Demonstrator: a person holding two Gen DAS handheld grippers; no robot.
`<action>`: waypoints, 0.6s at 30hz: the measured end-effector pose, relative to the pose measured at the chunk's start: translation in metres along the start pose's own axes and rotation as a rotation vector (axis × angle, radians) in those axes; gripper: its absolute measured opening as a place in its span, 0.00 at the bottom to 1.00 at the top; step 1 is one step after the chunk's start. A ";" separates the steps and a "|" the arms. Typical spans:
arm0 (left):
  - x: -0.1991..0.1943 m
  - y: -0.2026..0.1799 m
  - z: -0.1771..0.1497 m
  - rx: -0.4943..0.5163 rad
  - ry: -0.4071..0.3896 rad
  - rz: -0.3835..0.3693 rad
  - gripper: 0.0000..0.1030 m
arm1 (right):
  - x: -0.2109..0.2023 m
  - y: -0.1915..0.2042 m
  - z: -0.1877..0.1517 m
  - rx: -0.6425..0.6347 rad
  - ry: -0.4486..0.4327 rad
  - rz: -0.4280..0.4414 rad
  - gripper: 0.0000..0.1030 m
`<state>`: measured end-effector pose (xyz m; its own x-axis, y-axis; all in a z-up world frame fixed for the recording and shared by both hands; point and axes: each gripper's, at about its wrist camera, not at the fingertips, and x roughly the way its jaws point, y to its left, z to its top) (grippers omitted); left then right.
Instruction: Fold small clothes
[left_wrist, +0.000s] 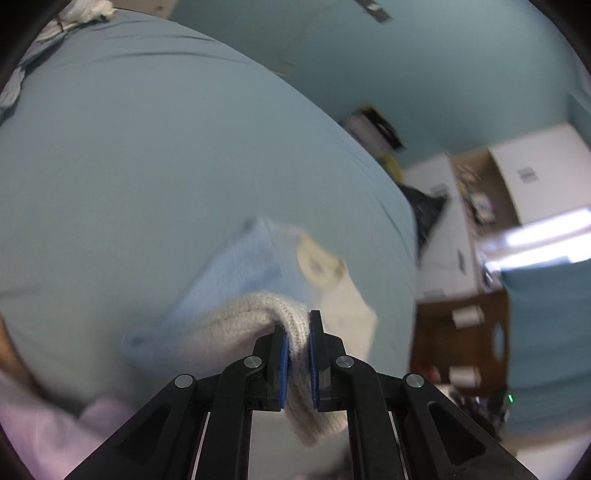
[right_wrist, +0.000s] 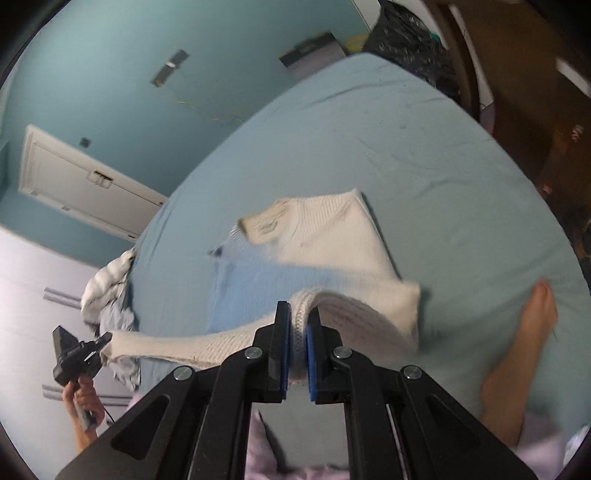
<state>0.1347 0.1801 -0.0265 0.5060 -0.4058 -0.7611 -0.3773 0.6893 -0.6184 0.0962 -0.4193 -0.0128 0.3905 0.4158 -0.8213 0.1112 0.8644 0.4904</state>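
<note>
Gripping one sweater (right_wrist: 325, 236), two grippers (left_wrist: 298, 354) (right_wrist: 298, 350)

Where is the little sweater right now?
The sweater is over the blue bed sheet, in the middle of the right wrist view. The left gripper and right gripper each pinch its ribbed edge, and a bare foot is to its right.

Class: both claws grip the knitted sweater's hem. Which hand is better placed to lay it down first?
Probably the right claw: the sweater body lies just beyond it. The left claw holds the stretched hem off the bed's edge.
</note>
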 end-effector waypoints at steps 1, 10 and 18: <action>0.023 -0.008 0.014 -0.011 -0.011 0.025 0.08 | 0.015 0.004 0.015 -0.002 0.019 -0.028 0.04; 0.233 0.045 0.118 -0.447 0.022 -0.046 0.20 | 0.225 -0.036 0.188 0.221 0.135 -0.147 0.05; 0.211 0.015 0.135 -0.297 -0.054 0.044 0.72 | 0.268 -0.108 0.206 0.474 0.062 0.016 0.69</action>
<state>0.3412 0.1857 -0.1699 0.5217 -0.3415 -0.7818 -0.6060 0.4968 -0.6213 0.3775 -0.4599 -0.2259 0.3421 0.4568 -0.8212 0.5157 0.6392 0.5704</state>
